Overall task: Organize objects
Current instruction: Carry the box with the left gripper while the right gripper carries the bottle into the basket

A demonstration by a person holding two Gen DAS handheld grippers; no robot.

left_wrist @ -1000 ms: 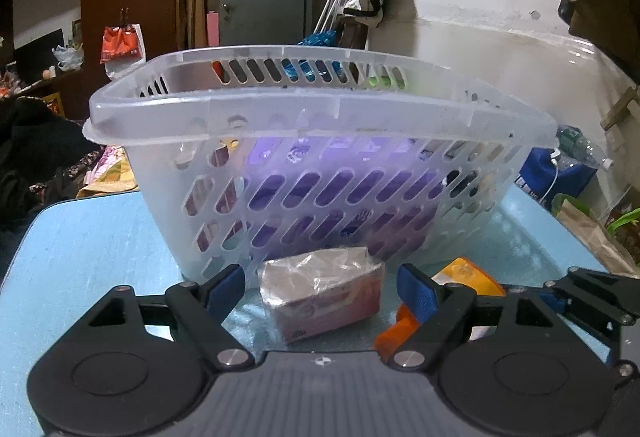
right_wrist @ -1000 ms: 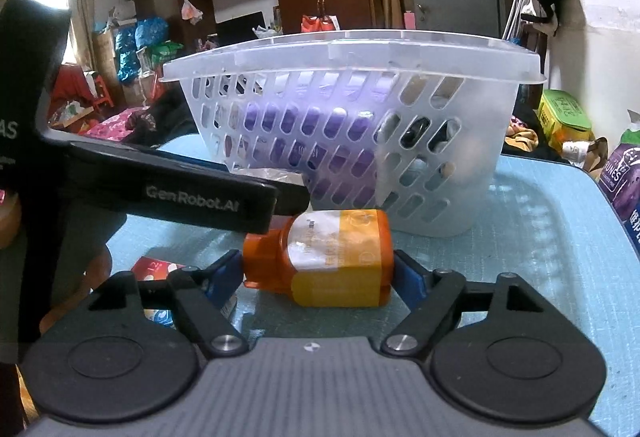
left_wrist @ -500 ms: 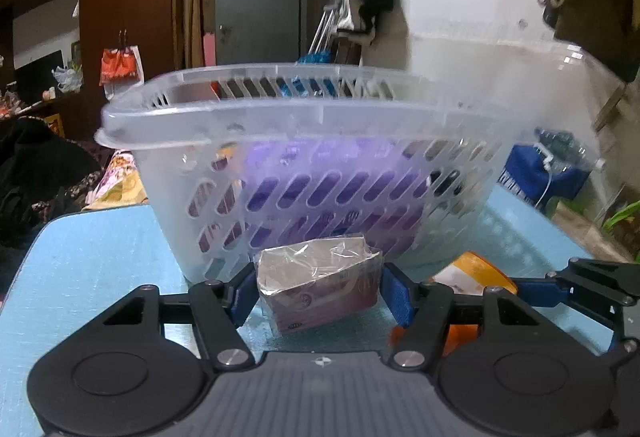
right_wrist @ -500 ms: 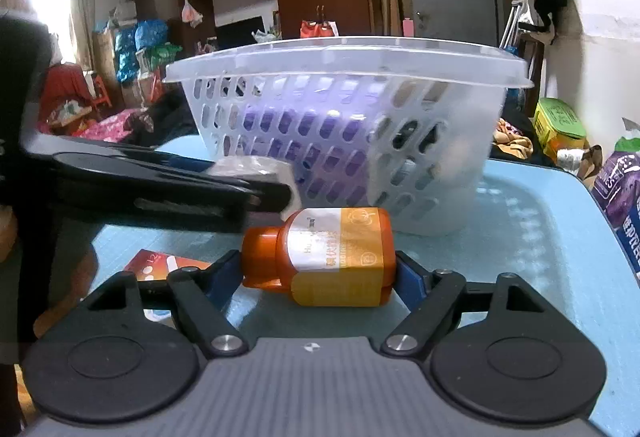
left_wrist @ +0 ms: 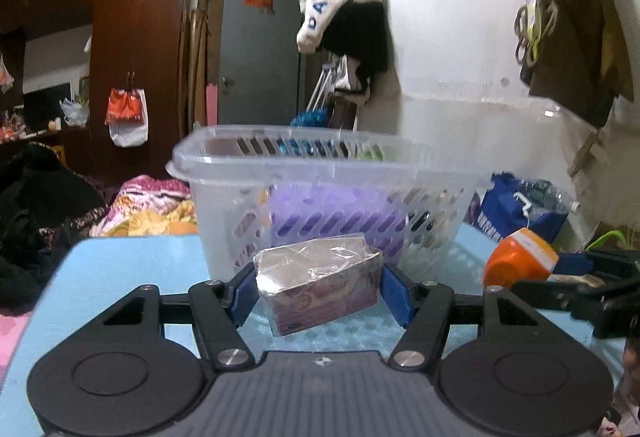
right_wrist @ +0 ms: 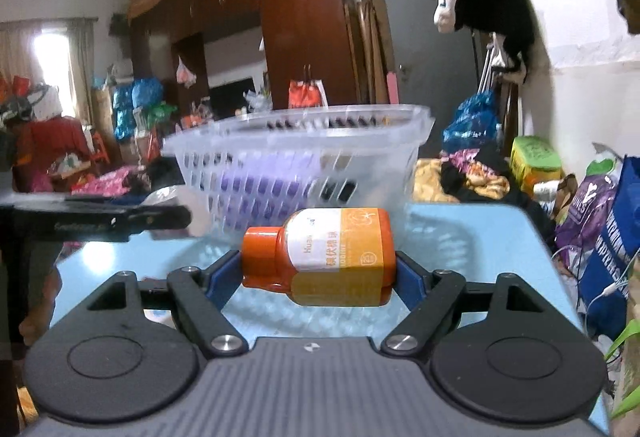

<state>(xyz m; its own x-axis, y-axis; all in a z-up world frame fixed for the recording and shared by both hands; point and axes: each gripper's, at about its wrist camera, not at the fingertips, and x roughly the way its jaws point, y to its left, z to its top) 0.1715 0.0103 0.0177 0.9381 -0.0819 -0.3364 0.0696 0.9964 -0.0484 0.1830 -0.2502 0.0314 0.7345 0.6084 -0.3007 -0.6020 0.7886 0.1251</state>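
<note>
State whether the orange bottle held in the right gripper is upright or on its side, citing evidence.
On its side. The orange bottle lies horizontal across the right gripper, cap pointing left, base right, clamped between the jaws.

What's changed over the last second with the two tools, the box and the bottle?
The left tool closed on the wrapped box and both tools lifted: box and orange bottle, already held in the right tool, now hang above the blue table, back from the basket. The basket stayed put, neither item in it yet.
</note>
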